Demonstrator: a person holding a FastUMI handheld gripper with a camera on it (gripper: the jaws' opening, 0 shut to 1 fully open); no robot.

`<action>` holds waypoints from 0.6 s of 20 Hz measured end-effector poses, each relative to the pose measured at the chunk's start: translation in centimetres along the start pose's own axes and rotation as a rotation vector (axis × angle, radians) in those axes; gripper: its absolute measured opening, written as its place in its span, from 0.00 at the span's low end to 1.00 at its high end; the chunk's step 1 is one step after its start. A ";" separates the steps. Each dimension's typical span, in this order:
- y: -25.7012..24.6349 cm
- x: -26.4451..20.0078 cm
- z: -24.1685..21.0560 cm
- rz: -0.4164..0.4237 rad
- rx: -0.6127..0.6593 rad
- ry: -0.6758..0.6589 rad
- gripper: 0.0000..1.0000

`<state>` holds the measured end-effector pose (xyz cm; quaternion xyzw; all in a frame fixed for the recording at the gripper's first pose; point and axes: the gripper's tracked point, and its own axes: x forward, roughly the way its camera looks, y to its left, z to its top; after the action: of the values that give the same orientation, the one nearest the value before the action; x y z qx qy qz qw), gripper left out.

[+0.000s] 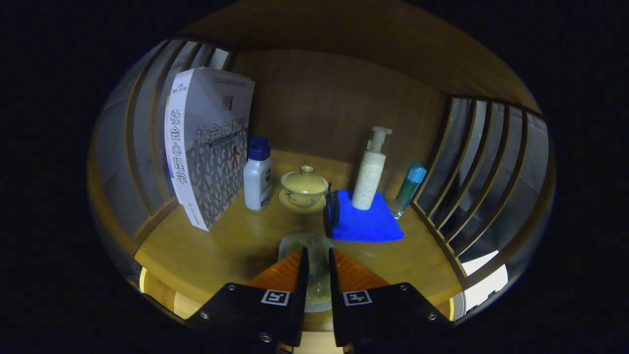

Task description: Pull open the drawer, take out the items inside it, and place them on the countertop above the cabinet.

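Note:
My gripper (318,251) hangs low over the wooden countertop (231,246). Between its fingers is a clear glass cup (317,278), which looks wider than the narrow gap; both fingers seem to press on it. The cup's far rim shows just ahead of the fingertips, and its base is close to or on the wood. I cannot see which part of the cup is held.
Beyond the fingers stand a lidded tea bowl on a saucer (304,188), a white bottle with a blue cap (258,177) and an upright book (209,147) to the left. To the right are a blue cloth (368,221), a white pump bottle (369,172) and a teal-capped vial (409,189). Slatted side walls (486,167) close in both sides.

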<state>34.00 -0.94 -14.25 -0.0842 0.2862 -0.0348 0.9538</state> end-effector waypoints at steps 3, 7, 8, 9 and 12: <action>0.6 -0.8 0.8 0.045 0.089 -0.066 0.32; -0.5 -5.4 2.2 0.083 0.221 -0.171 0.97; -1.1 -6.8 2.4 0.080 0.239 -0.199 0.97; -1.8 -8.5 2.5 0.074 0.254 -0.225 0.97; -3.6 -13.5 2.4 0.051 0.278 -0.299 0.96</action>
<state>23.96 -2.57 -4.35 0.0515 0.1358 -0.0368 0.9887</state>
